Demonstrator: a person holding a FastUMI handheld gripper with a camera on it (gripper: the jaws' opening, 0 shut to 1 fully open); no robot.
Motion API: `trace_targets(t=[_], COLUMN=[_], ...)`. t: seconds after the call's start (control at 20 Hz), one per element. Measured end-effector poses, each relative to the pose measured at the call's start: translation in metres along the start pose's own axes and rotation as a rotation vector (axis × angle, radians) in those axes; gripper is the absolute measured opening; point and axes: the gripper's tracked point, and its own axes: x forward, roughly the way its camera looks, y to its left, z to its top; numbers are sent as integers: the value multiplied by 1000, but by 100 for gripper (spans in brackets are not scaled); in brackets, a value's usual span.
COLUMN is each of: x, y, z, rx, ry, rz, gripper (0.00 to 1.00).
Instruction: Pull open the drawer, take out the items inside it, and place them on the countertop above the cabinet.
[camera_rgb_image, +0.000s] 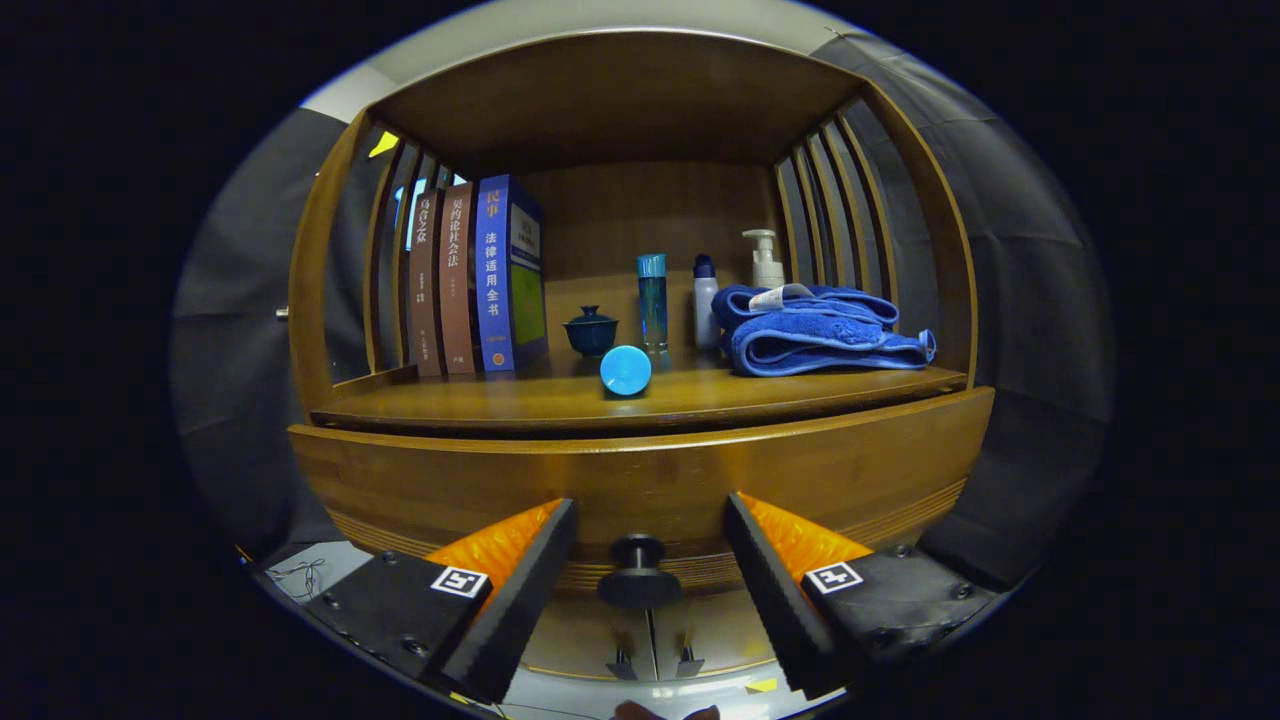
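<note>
A wooden cabinet fills my view, with the drawer front (640, 475) curving across just ahead of my fingers. Its dark round knob (637, 572) sits between my two fingers, and neither finger touches it. My gripper (648, 530) is open, with the fingers standing wide on either side of the knob. The drawer looks closed, so its inside is hidden. Above it runs the countertop (520, 400), where a small round blue item (626, 370) lies near the front edge.
On the countertop stand three books (470, 280) at the left, a dark blue lidded cup (590, 331), a tall blue bottle (652, 300), a white bottle (706, 302), a pump bottle (766, 260) and folded blue towels (815, 335). Slatted side walls and a wooden roof enclose it.
</note>
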Motion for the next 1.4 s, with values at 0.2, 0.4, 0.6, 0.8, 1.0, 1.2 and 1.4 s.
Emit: trace_targets(t=[0.2, 0.4, 0.6, 0.8, 1.0, 1.2, 1.4], x=[11, 8, -8, -39, -69, -93, -113], y=[0, 1, 0, -11, -18, -8, -10], z=[2, 3, 45, 78, 107, 137, 164], rx=[-15, -6, -26, -13, -44, -64, -64], ry=[-20, -4, -53, -83, -103, -122, -129], rz=[0, 20, 32, 30, 29, 49, 72], gripper=[100, 99, 99, 99, 99, 99, 100])
